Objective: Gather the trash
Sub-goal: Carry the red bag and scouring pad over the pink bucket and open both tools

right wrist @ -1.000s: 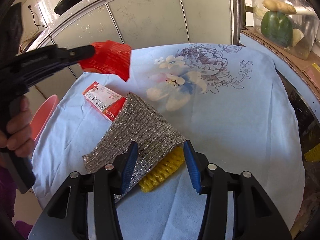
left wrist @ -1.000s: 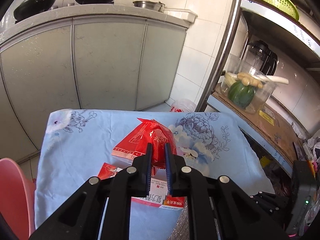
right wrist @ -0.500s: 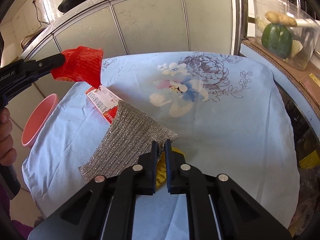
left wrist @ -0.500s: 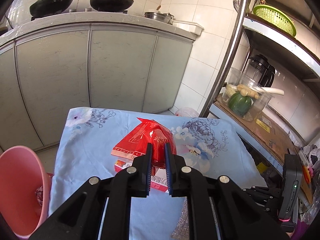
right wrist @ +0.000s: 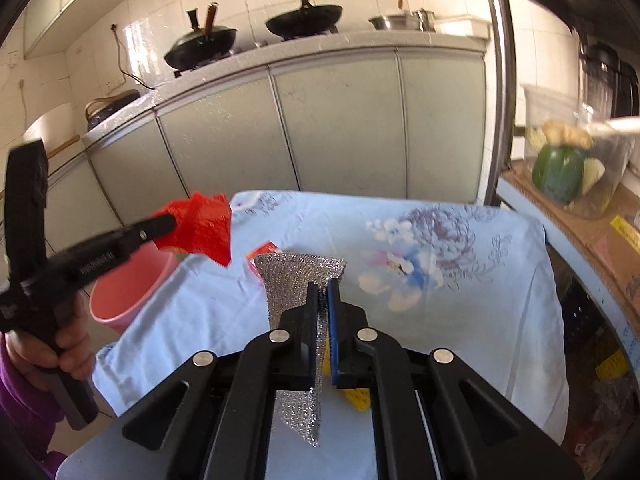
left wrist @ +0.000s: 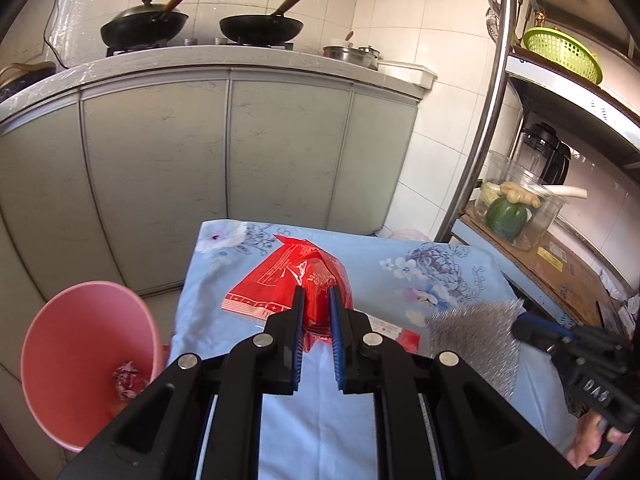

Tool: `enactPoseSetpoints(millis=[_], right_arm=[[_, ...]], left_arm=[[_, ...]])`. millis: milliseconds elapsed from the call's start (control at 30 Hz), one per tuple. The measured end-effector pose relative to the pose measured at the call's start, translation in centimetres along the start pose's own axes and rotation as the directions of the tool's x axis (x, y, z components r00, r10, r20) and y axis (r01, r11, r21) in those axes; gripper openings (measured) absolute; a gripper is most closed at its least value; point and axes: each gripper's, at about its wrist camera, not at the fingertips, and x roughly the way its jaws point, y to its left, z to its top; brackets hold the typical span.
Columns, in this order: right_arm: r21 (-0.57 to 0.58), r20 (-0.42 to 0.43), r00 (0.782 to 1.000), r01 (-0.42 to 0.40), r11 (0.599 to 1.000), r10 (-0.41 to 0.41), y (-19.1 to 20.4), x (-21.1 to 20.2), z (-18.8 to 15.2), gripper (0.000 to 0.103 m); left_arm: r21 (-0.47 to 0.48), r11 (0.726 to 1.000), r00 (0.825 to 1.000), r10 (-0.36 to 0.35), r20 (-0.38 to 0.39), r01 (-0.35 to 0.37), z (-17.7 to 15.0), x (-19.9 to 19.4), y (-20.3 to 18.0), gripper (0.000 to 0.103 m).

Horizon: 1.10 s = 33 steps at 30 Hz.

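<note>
Left gripper: clamps red wrapper; pink bin lower-left, crumpled scrap inside.
Right gripper: clamps silver mesh scourer, lifted.
Remaining: yellow scrap beneath right gripper; red-white packet ahead of left gripper.

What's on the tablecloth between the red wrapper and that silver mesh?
A small red-and-white packet lies flat there, between the red wrapper and silver mesh, in the left wrist view.

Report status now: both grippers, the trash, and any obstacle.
Left gripper shut on red wrapper. Right gripper shut on silver mesh, lifted. Pink bin at table's left, path clear.
</note>
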Motion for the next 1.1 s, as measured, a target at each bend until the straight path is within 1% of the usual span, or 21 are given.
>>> enactPoseSetpoints(millis=[267,500,700,867,1100], right_arm=[[-0.086,0.051,0.998,-0.035,0.996,0.04,3.9,-1.0,2.6,0.005],[-0.154,0.068,0.994,-0.076,0.985,0.087,7.7,0.1,5.0,0.005],[-0.191,0.067,0.989,-0.114,0.975,0.129,11.2,2.2,7.1,0.005],[-0.233,0.069,0.985,-0.139,0.963,0.159,14.5,3.9,8.3,0.005],[-0.291,0.065,0.977,-0.174,0.941,0.201,19.2,6.6,9.9,0.005]], left_arm=[[-0.026,0.996,0.996,0.09,0.012,-0.089,-1.1,-2.0,2.3,0.011],[-0.077,0.981,0.983,0.182,0.026,-0.18,-1.8,-3.9,5.2,0.011],[-0.131,0.961,0.968,0.25,0.022,-0.245,-2.3,-4.9,8.3,0.011],[-0.173,0.937,0.951,0.31,0.009,-0.304,-2.9,-5.4,11.2,0.011],[-0.223,0.91,0.934,0.356,-0.014,-0.35,-3.6,-5.6,14.5,0.011]])
